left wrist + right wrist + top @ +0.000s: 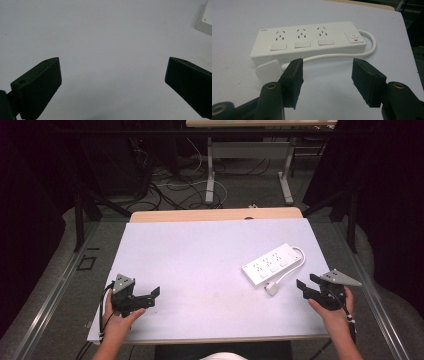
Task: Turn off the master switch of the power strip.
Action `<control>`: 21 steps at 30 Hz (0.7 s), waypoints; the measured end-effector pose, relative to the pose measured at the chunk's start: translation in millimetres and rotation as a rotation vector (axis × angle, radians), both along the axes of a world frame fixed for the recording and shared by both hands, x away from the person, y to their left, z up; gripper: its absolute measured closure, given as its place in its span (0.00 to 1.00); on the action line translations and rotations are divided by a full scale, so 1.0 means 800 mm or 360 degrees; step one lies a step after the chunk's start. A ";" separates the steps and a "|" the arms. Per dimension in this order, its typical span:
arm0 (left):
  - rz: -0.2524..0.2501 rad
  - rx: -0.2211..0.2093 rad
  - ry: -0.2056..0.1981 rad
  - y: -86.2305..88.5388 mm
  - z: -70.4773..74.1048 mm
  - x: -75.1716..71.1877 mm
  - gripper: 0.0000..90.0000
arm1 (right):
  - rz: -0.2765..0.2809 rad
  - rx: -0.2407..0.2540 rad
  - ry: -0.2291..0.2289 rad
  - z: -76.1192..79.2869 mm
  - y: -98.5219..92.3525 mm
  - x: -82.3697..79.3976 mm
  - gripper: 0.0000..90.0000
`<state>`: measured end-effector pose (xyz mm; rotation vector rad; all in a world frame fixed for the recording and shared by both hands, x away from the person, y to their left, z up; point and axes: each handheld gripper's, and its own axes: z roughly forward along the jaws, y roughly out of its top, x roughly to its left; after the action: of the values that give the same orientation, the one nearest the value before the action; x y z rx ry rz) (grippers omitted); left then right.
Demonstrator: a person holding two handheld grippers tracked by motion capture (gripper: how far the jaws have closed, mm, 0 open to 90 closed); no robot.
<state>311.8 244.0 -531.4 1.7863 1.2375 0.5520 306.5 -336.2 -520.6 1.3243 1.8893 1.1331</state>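
High view: right gripper [305, 287], jaws parted and empty, faces the power strip [273, 263] near the table's [190, 270] right edge; closing carelessly could catch its cord [332, 57], dragging it.

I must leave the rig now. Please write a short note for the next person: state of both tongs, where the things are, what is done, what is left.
Left tongs: open, empty, low over the white table, far from the work.
Right tongs: open, nothing between the jaws, pointed at the power strip.
The power strip lies flat at the table's right side; its cable loops round to the plug, which lies beside it.
Done: nothing gripped yet.
Left: probably to grasp the plug or cable.
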 end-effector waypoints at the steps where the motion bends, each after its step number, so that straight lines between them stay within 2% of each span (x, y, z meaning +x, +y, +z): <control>1: -0.0002 0.0001 0.0002 0.000 0.000 0.000 0.01 | 0.0006 -0.0010 0.0003 0.001 0.000 0.001 0.46; 5: -0.0002 0.0004 0.0012 0.000 0.000 0.000 0.01 | -0.0005 -0.0032 0.0007 0.004 0.002 0.005 0.46; 8: 0.0002 -0.0001 0.0010 0.001 -0.001 0.001 0.01 | 0.0024 -0.0072 0.0006 0.011 0.002 0.010 0.46; 10: 0.0005 -0.0001 0.0014 0.002 -0.001 0.001 0.01 | 0.0024 -0.0061 0.0006 0.013 0.004 0.011 0.46; 12: 0.0009 -0.0007 0.0024 0.002 -0.002 0.001 0.01 | 0.0032 -0.0100 0.0004 0.021 0.004 0.014 0.44; 15: 0.0008 -0.0015 0.0039 0.002 -0.002 0.001 0.01 | 0.0037 -0.0099 0.0004 0.023 0.007 0.018 0.43; 16: 0.0008 -0.0010 0.0035 0.002 -0.002 0.001 0.01 | 0.0033 -0.0122 0.0005 0.026 0.007 0.018 0.43; 21: 0.0007 -0.0006 0.0036 0.002 -0.002 0.002 0.01 | 0.0051 -0.0148 -0.0026 0.033 0.009 0.027 0.43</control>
<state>313.1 245.8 -533.2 1.7916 1.2571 0.5330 327.7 -328.9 -493.8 1.2346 1.9333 1.0553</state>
